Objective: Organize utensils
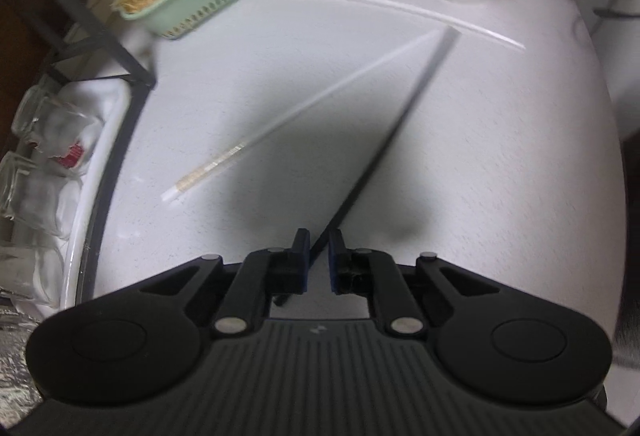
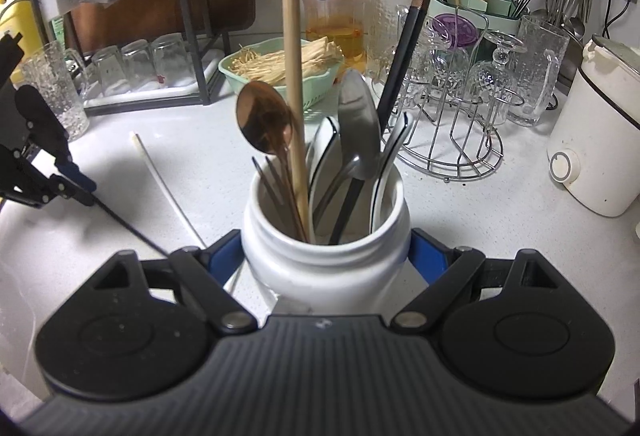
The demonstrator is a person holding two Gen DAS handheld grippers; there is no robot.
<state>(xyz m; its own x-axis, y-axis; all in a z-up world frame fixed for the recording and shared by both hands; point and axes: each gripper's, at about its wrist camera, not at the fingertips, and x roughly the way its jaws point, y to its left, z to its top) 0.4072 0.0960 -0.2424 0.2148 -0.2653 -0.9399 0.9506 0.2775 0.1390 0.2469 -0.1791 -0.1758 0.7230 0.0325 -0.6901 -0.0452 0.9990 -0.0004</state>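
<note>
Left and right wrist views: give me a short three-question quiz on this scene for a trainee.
1. True or false: the right claw is closed around the white mug holding the utensils.
2. What is between the pads of the left claw? A: a fork. B: a black chopstick. C: a knife.
3. In the left wrist view, how many white chopsticks lie loose on the counter?

Key: 1 true. 2 B. 3 two, the second lying nearer the mug.
</note>
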